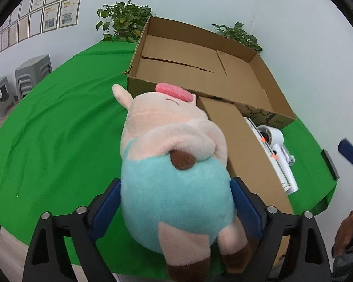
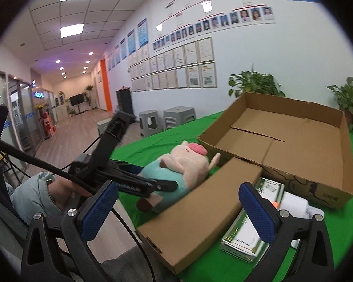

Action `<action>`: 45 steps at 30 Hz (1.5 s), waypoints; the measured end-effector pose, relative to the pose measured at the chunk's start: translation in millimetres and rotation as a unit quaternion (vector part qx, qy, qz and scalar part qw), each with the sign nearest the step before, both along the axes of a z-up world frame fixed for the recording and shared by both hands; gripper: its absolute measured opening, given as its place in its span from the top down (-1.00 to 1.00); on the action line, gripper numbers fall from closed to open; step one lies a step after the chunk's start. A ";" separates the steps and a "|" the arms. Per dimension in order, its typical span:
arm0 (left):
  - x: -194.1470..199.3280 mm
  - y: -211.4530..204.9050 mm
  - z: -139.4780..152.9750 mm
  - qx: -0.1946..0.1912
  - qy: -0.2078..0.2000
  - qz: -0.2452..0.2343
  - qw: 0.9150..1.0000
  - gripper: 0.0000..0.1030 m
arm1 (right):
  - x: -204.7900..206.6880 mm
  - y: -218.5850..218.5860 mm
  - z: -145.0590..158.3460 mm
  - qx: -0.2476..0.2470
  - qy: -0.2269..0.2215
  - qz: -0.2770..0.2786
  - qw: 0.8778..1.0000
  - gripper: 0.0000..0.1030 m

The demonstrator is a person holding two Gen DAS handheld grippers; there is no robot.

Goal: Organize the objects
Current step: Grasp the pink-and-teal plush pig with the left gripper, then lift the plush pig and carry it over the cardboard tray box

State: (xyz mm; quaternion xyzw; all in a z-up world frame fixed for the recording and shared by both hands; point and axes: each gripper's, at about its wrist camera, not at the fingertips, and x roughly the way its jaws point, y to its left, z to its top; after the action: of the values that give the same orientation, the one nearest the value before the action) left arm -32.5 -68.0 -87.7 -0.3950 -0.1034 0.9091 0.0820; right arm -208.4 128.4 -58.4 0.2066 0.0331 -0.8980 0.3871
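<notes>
Fuzzy plush pig (image 1: 174, 164); matt corrugated cardboard box (image 1: 200, 68); matt green cloth (image 1: 58, 129) on the table; ribbed blue rubbery left pads (image 1: 244, 209).

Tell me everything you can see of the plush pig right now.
The plush pig is a soft, fuzzy toy: pale pink head, arms and legs, teal body, brown hooves, a darker pink snout and pointed ears. The left gripper has its blue-padded jaws shut on the teal belly, one pad on each side. It points head-first toward the open cardboard box, snout at the box's near wall, beside the closed brown carton. The right wrist view shows it lying on its side, low over the green cloth; whether it touches the cloth is unclear.
</notes>
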 end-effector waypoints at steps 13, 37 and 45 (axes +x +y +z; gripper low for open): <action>61.3 -61.3 -7.2 0.075 0.029 0.021 0.997 -0.34 | -23.1 -78.0 14.0 -0.055 -0.061 0.133 0.988 -0.99; 170.7 -125.1 -38.4 0.113 0.055 0.079 0.989 -0.26 | -50.1 -184.0 -63.2 0.110 -0.245 0.050 0.962 -1.00; 161.8 -101.6 -37.1 0.084 0.053 0.080 0.992 -0.18 | -41.2 -165.4 -78.0 0.113 -0.280 0.045 0.952 -0.76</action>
State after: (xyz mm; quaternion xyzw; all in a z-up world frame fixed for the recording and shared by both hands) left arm 129.4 -169.5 -124.8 -0.3283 -0.2061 0.9206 0.0473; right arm -249.5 -37.0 -136.5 0.4904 0.0341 -0.7762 0.3948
